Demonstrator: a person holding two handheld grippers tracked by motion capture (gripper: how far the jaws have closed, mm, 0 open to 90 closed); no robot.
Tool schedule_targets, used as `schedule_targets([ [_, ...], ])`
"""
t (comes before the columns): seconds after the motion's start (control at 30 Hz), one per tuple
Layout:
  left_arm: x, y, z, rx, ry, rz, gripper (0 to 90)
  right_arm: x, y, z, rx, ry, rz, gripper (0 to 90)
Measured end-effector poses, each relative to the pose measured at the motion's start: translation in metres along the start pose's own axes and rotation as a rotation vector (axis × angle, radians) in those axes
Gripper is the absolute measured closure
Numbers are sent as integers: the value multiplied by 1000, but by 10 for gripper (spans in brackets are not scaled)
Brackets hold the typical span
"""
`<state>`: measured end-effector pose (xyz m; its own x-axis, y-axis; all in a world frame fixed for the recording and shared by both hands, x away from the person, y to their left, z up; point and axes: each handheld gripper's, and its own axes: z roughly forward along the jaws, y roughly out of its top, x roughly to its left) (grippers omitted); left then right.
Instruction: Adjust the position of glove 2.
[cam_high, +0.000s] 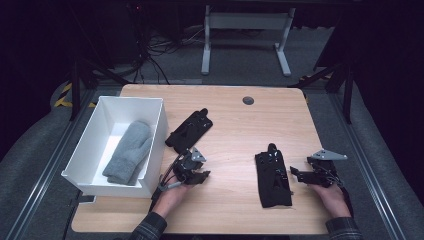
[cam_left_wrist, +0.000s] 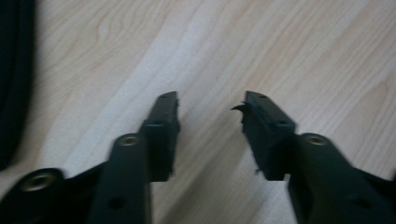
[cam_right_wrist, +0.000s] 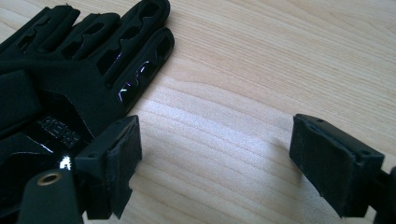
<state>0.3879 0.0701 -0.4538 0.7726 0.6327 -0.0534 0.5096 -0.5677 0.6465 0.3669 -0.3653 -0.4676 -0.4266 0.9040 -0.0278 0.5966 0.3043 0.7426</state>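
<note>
Gloves: one black glove (cam_high: 272, 175) lower right beside spread right gripper (cam_high: 299, 175); left gripper (cam_high: 200, 176) lower centre, jaws apart, pinching nothing.

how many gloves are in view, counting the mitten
3: a grey mitten lying inside the white bin; a black glove on the table just right of the bin; another black glove on the table beside the right gripper.
</note>
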Motion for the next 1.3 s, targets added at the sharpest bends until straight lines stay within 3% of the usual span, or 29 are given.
schedule_targets([
  [0.1,6,9,2,14,19,-14,897,0,0,0,0,0,-1,169],
  [0.27,16,20,5,17,31,-43,900,0,0,0,1,1,-2,167],
  [0.3,22,25,5,11,59,-40,900,0,0,0,0,1,-2,167],
  [0.37,29,28,6,-5,68,-59,900,0,0,0,0,1,-2,167],
  [0.43,32,30,7,8,84,-60,900,0,0,0,1,1,-2,166],
  [0.6,52,40,8,-23,139,-104,900,0,0,0,0,5,-4,166],
  [0.63,59,43,7,-50,150,-118,900,0,0,0,0,5,-4,166],
  [0.73,71,46,10,-46,184,-144,900,0,0,0,1,6,-5,166],
  [1.0,85,50,24,-15,234,-186,900,0,0,0,0,5,-4,166],
  [1.03,87,50,27,-7,238,-190,900,0,0,0,0,5,-4,166],
  [1.07,89,49,29,-9,215,-208,900,0,0,0,0,5,-4,167],
  [1.13,88,48,35,20,223,-203,900,0,0,0,1,6,-5,166],
  [1.3,86,47,34,17,193,-202,900,0,0,0,1,6,-5,166],
])
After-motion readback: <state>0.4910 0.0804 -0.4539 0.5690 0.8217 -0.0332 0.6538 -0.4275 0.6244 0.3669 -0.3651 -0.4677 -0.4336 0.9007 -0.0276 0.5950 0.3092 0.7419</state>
